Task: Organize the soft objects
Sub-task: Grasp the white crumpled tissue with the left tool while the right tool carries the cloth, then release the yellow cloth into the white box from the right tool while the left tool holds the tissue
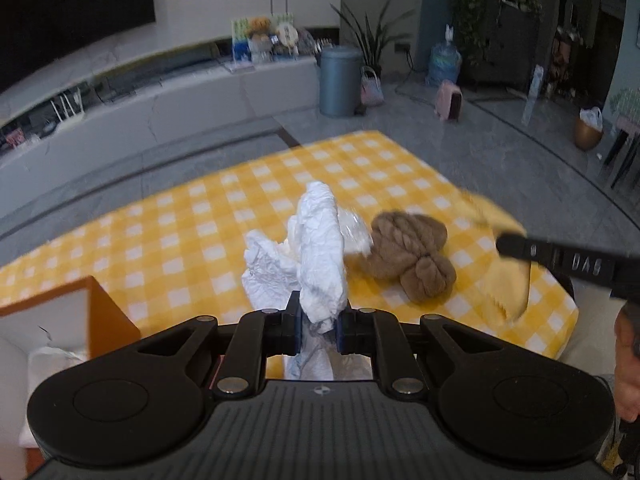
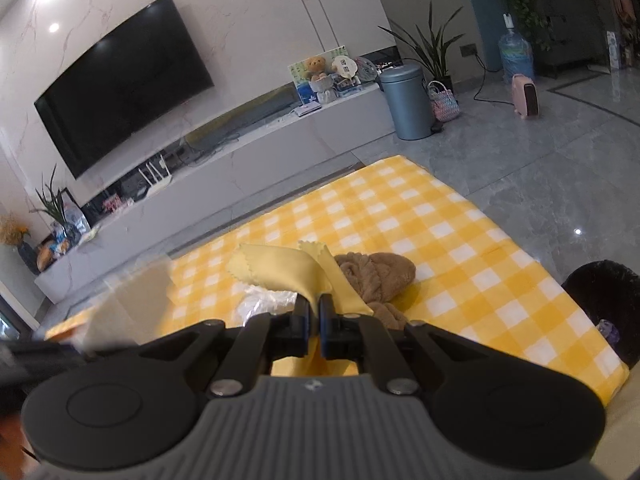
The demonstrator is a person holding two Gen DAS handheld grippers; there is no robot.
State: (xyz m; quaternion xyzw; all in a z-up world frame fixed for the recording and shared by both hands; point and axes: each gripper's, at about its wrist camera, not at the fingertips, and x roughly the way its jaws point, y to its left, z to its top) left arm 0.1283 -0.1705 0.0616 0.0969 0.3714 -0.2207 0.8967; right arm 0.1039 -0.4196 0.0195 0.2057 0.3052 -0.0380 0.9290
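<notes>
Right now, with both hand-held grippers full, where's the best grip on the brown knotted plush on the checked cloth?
Probably the narrow waist of the brown knotted plush, between its large and small lobes. Come from above, jaws across the waist. The lobes look wide; the waist is slimmest and clear of the crumpled white paper.

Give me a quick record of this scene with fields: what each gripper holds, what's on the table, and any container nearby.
left gripper: shut on crumpled white cloth
right gripper: shut on yellow cloth
table cover: yellow checked tablecloth
lying on it: brown knotted plush, clear plastic wrap
container: orange box, at the near left
</notes>
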